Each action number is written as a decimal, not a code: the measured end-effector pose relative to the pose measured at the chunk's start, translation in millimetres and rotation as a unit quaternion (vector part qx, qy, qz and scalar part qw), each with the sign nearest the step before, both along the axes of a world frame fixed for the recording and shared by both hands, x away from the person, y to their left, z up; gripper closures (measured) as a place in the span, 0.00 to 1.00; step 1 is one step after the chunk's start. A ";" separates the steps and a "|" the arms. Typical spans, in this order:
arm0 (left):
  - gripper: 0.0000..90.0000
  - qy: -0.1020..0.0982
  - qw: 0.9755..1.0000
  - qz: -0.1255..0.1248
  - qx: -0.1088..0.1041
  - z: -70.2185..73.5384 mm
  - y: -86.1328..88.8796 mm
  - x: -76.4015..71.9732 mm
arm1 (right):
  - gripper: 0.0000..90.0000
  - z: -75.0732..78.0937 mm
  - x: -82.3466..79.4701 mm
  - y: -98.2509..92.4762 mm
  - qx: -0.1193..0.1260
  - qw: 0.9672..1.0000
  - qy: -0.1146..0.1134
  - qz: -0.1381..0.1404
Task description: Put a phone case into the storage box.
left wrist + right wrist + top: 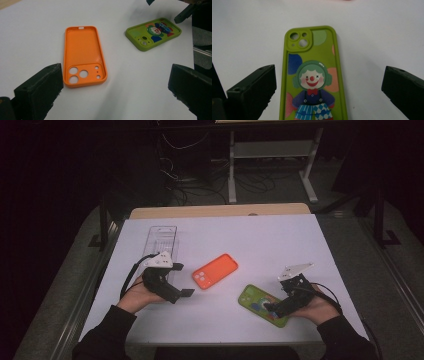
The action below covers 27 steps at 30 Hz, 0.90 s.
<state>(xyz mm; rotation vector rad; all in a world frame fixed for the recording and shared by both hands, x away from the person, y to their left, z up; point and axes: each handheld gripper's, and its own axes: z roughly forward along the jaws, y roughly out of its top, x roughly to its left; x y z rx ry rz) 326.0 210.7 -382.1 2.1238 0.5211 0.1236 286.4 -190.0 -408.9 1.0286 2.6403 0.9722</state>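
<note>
A clear plastic tray (161, 241) sits at the far left of the white table (280, 235), lengthwise, nothing visibly in it. It is likely the drop-off spot for the cases, though that is a guess from its place and shape.

The left gripper (183, 293) hangs just in front of the tray, held in the person's left hand (136, 297), jaws spread wide and holding nothing. It points toward the orange phone case (215, 271), which lies near the table's middle, a little apart from the jaw tips. In the left gripper view the orange phone case (83, 56) lies hollow side up, camera holes toward the gripper, flat on the table between the lines of the two jaws but ahead of them. The aim looks like a lined-up approach, no contact yet.

Further right, the green phone case (261, 304) lies flat at the near right, tilted diagonally. Its cartoon clown print faces up in the right gripper view, green phone case (312, 75), camera cut-out at the far end.

The right gripper (274, 308), in the right hand (320, 309), sits over the near end of that case, jaws spread open on either side of it, not pinching. In the right gripper view both jaws stand well clear of the case's edges. The case is centred between them, so the pose reads as a set-up for a grab across its width. Whether the tips touch the table cannot be told.
</note>
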 end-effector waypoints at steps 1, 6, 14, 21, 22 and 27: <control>0.00 -0.001 1.000 -0.001 0.000 0.2 0.1 0.2 | 0.00 -1.0 -0.5 0.2 -0.001 1.000 0.005 0.000; 0.00 0.002 1.000 0.002 -0.002 0.0 -0.1 0.0 | 0.00 -8.3 -3.3 1.7 -0.014 1.000 0.013 0.003; 0.00 0.000 1.000 -0.001 -0.002 -0.2 -0.6 0.4 | 0.02 -20.4 -6.8 3.7 -0.042 0.999 0.025 0.014; 0.00 0.002 1.000 0.000 -0.001 -0.4 -1.8 -0.7 | 0.04 -25.3 -8.1 7.9 -0.061 0.997 0.034 0.028; 0.00 0.001 1.000 -0.001 0.002 -0.5 -1.5 -0.4 | 0.05 -26.1 -8.4 8.6 -0.061 0.997 0.034 0.029; 0.00 0.001 1.000 -0.002 0.001 -0.3 -1.5 -0.5 | 0.07 -27.4 -10.7 12.0 -0.071 0.996 0.033 0.037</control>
